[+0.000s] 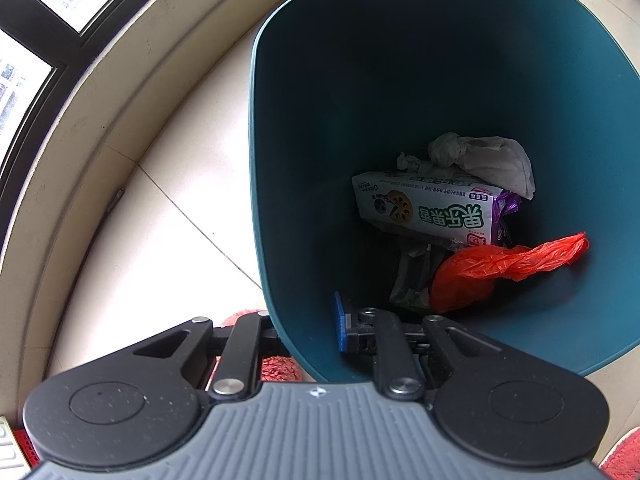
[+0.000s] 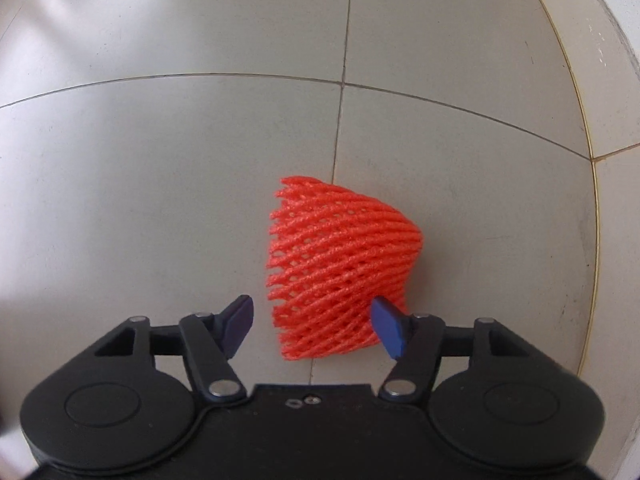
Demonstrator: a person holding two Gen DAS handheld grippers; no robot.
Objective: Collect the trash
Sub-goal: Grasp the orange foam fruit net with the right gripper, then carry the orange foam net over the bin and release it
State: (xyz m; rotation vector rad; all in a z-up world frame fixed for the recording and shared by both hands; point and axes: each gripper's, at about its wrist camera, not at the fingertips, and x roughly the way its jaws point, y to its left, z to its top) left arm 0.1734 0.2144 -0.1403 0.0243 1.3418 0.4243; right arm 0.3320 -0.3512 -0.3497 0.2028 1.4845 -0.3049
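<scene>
The bin (image 1: 320, 160) stands on the floor (image 1: 180, 208), with a window sill (image 1: 100, 100) to its left. The left gripper (image 1: 312, 332) straddles the bin's near wall, one finger inside, one outside. In the bin, crumpled tissue (image 1: 484, 156) lies behind a snack packet (image 1: 428, 208); a plastic bag (image 1: 500, 268) lies before the packet. The foam net (image 2: 340, 268) lies on the floor between the right gripper's (image 2: 316, 326) fingers (image 2: 386, 326).
</scene>
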